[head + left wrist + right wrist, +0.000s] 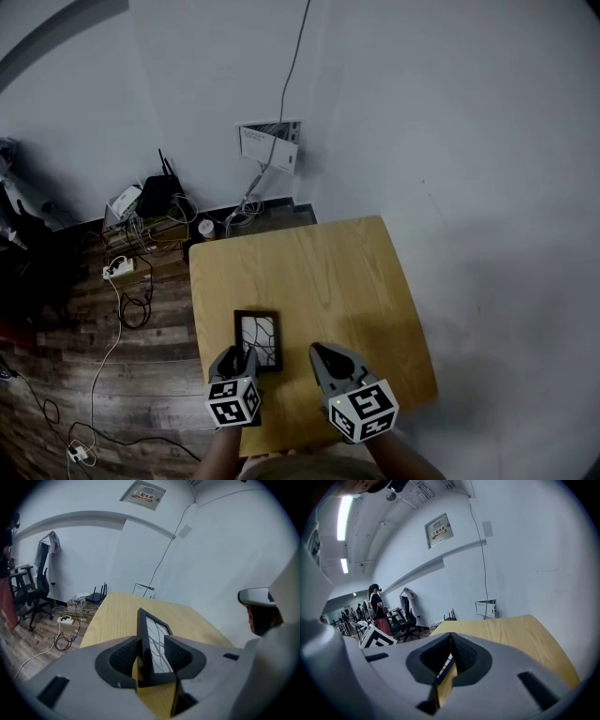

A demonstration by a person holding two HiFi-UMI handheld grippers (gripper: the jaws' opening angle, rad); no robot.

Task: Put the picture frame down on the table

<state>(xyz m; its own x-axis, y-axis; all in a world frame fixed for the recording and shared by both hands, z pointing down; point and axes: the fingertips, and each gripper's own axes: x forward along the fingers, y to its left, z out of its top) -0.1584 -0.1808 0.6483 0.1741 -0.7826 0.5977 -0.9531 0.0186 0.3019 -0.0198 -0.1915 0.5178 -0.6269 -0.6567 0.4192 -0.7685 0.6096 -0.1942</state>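
Picture frame (258, 337), black-rimmed with dark branching lines, clamped in left gripper (151, 651); right gripper (451, 639) jaws closed, empty.

We log the table (319, 272) as light wood, smooth and matt, with the grain showing. The picture frame (257, 339) has a matt black border. The left gripper (240, 356) and right gripper (319, 352) look like matt grey plastic with ribbed dark pads (123, 659). Beside the table, the floor (141, 375) shows rough dark planks.

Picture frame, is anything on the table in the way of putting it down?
Nothing visible does. The left gripper holds the frame, and the table around it is bare wood. The right gripper sits beside the frame, apart from it.
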